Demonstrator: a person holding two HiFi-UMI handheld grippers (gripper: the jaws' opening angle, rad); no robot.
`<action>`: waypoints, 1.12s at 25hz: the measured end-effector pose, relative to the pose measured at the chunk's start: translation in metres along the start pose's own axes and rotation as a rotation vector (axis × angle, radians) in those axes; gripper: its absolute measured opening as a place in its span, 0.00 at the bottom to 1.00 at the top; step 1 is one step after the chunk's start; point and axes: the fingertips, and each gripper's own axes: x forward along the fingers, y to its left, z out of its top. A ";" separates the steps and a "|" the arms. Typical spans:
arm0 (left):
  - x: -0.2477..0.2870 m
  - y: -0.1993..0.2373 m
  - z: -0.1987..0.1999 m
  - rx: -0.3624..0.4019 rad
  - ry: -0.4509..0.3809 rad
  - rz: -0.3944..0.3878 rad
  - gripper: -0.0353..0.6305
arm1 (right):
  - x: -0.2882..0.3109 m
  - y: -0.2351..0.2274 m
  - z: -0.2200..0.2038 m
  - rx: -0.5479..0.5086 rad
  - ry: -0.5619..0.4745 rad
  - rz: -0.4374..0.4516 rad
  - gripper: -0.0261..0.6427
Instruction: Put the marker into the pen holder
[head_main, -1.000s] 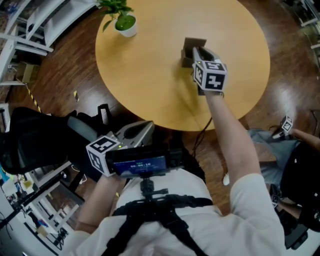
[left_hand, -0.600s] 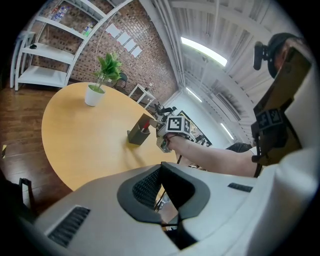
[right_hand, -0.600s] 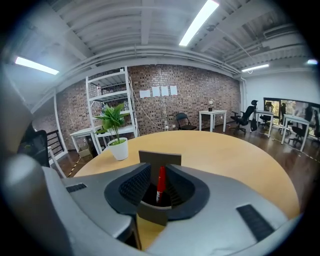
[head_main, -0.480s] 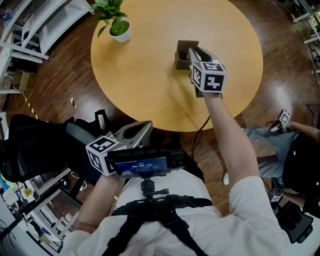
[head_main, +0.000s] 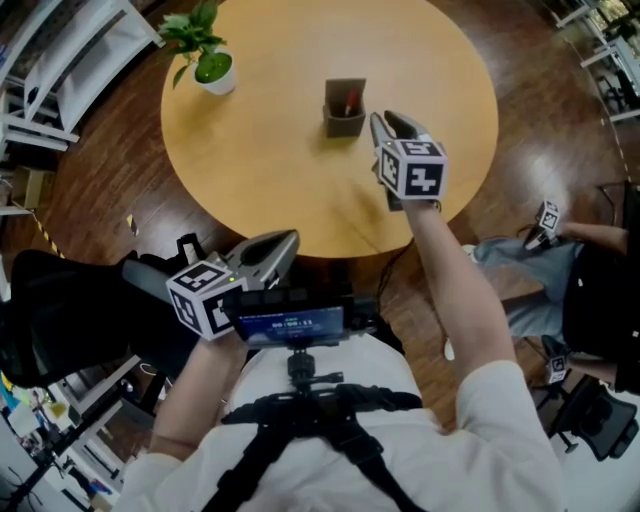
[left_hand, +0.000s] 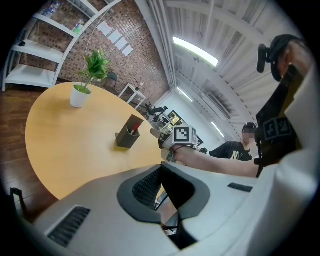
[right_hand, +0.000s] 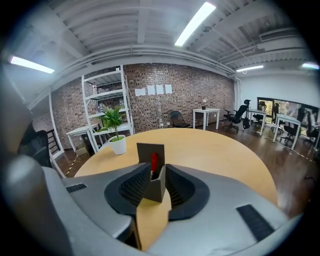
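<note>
**Right claw (head_main: 388, 122) draws back from the pen holder (head_main: 343, 115)**

Its jaws have just been opening and hold nothing, which I judge a finished release. The left claw (head_main: 288, 242) is clenched and empty, idle near the body. The red marker (head_main: 350, 101) stands inside the holder. Brick-walled room, round wooden counter (head_main: 270, 150), small potted plant (head_main: 205, 60).

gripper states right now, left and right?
Left gripper: shut, empty.
Right gripper: open, jaws have just been opening, nothing held; the marker sits in the pen holder.
</note>
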 end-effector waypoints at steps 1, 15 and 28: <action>0.000 -0.002 0.001 0.002 0.002 -0.005 0.05 | -0.005 -0.002 -0.003 0.005 0.004 -0.008 0.17; 0.024 -0.020 0.006 0.054 0.038 -0.065 0.05 | -0.072 -0.017 -0.038 0.081 0.023 -0.054 0.17; 0.034 -0.027 0.007 0.075 0.059 -0.105 0.05 | -0.121 -0.010 -0.057 0.112 0.031 -0.083 0.17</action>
